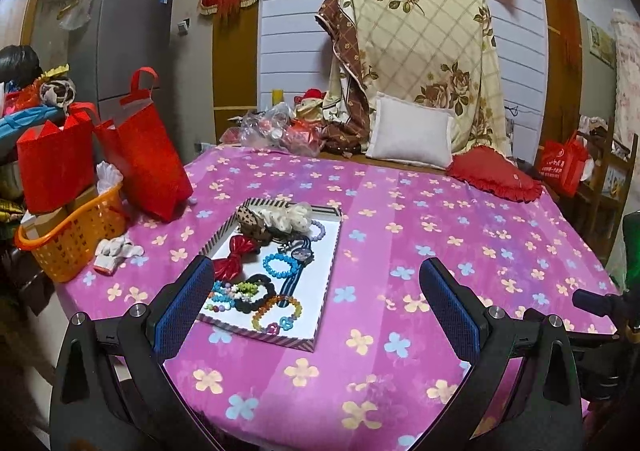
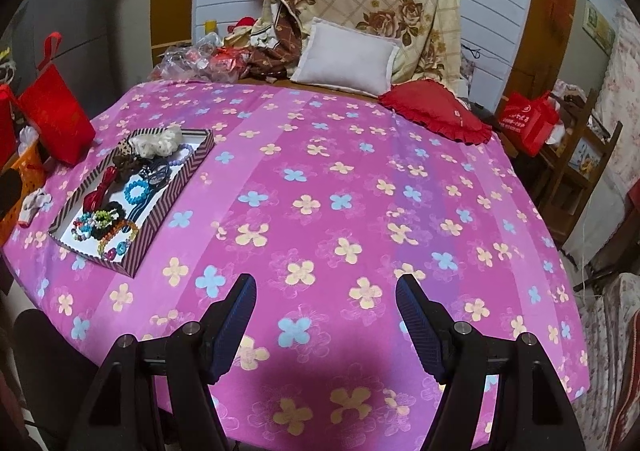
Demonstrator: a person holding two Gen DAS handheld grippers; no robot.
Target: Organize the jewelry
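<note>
A striped shallow tray point(image 1: 325, 305) lies on the pink flowered tablecloth, also at the left in the right wrist view point(image 2: 160, 227). It holds a red bow point(image 1: 234, 256), a blue bead bracelet point(image 1: 279, 264), a striped watch point(image 1: 301, 253), an amber bead bracelet point(image 1: 276, 309), a black scrunchie point(image 1: 256, 293), a cream scrunchie point(image 1: 290, 217) and a leopard scrunchie point(image 1: 250, 220). My left gripper point(image 1: 316, 283) is open and empty, hovering just in front of the tray. My right gripper point(image 2: 326, 291) is open and empty over bare cloth, to the right of the tray.
An orange basket point(image 1: 68, 239) and red bags point(image 1: 148, 163) stand at the table's left edge, with a small white cloth point(image 1: 116, 249) beside them. A white cushion point(image 1: 412, 137), red heart cushion point(image 1: 496, 173) and plastic clutter point(image 1: 280, 131) sit at the back.
</note>
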